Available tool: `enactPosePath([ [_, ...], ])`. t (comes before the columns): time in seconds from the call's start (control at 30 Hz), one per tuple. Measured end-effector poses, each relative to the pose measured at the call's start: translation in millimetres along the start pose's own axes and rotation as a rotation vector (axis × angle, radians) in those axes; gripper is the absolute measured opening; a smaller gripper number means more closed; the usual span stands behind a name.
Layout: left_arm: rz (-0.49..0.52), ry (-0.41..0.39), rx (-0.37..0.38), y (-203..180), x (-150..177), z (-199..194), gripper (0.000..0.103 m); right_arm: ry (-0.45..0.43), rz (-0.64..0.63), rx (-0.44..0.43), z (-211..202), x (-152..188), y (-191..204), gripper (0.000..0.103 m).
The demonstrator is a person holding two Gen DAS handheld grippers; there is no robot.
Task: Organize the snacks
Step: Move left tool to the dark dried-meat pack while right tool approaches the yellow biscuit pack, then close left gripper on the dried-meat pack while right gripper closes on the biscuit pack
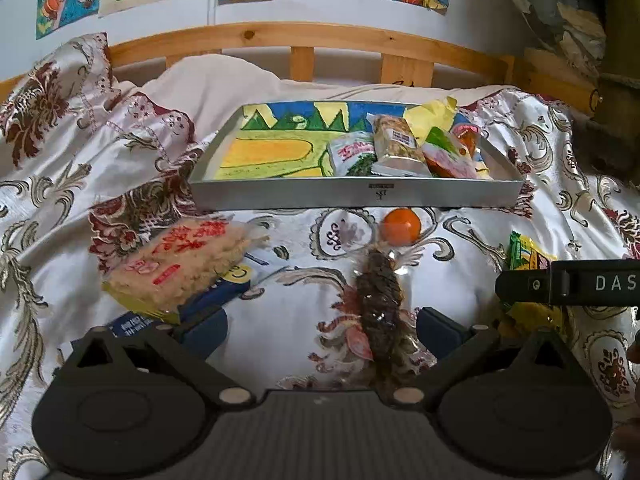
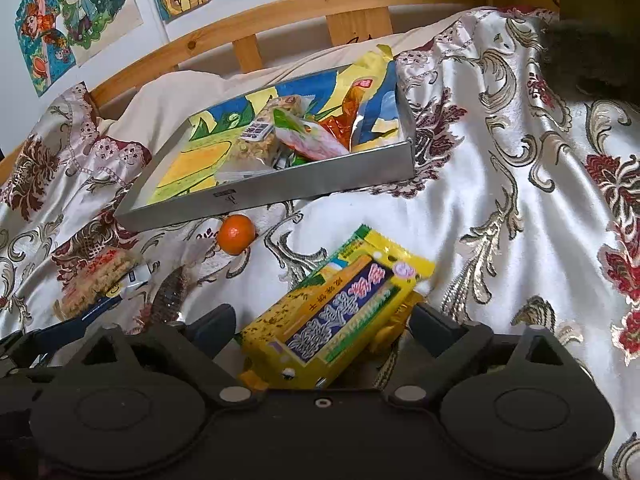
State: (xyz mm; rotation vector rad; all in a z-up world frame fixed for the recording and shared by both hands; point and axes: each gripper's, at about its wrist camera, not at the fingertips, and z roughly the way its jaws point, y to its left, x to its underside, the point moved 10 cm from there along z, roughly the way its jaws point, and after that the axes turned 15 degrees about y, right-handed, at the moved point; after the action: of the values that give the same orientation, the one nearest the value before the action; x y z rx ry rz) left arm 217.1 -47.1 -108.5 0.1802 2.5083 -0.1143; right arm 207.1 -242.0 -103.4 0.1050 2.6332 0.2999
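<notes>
Left gripper [image 1: 322, 326] stands released, jaws straddling a dark brown clear-wrapped snack stick [image 1: 380, 300]. At 10 o'clock: one beige puffed-rice cake packet [image 1: 180, 264]. At 12: one small orange mandarin [image 1: 400, 227], then the silver painted-bottom tray [image 1: 360, 197], about five packets inside. Right gripper [image 2: 320, 326] brackets one yellow printed snack packet [image 2: 340, 312], pads not visibly pressing. Risk: glossy wrapper slips on soft quilt; mandarin may roll.

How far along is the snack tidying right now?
Several packets already lie in the grey tray. The right gripper straddles the yellow packet, not visibly clamped; the left gripper brackets the dark snack. The orange and rice cracker pack remain.
</notes>
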Motion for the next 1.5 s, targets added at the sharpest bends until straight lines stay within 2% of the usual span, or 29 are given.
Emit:
enactPosePath([
  [0.13,0.003,-0.001,0.009,-2.0,0.9,-0.7,0.102,0.000,0.012,-0.012,-5.8,4.1,-4.4,0.082],
  [0.2,0.005,-0.001,0.005,-2.3,1.2,-0.7,0.102,0.002,0.024,-0.026,-9.9,7.2,-7.9,0.073],
  [0.33,0.009,-0.006,0.003,-2.9,0.5,-2.1,0.102,0.007,0.017,-0.034,-17.3,13.5,-11.4,0.065],
  [0.5,0.041,-0.017,-0.006,-7.5,-1.3,-2.9,0.102,-0.001,-0.048,0.036,-29.0,25.1,-11.7,0.058],
  [0.6,0.082,-0.023,-0.011,-13.1,-3.6,-1.2,0.102,-0.012,-0.090,0.096,-33.1,29.3,-13.7,0.059],
  [0.87,0.181,-0.040,-0.042,-28.2,-15.2,11.3,0.102,-0.027,-0.063,0.081,-26.2,28.8,-23.1,0.073],
  [1.07,0.188,-0.013,-0.020,-33.5,-18.7,22.0,0.102,-0.041,-0.067,0.066,-24.1,28.5,-20.4,0.073],
  [1.5,0.270,-0.009,0.014,-47.7,-10.8,20.6,0.076,-0.049,-0.079,0.060,-16.7,30.5,-17.6,0.076],
])
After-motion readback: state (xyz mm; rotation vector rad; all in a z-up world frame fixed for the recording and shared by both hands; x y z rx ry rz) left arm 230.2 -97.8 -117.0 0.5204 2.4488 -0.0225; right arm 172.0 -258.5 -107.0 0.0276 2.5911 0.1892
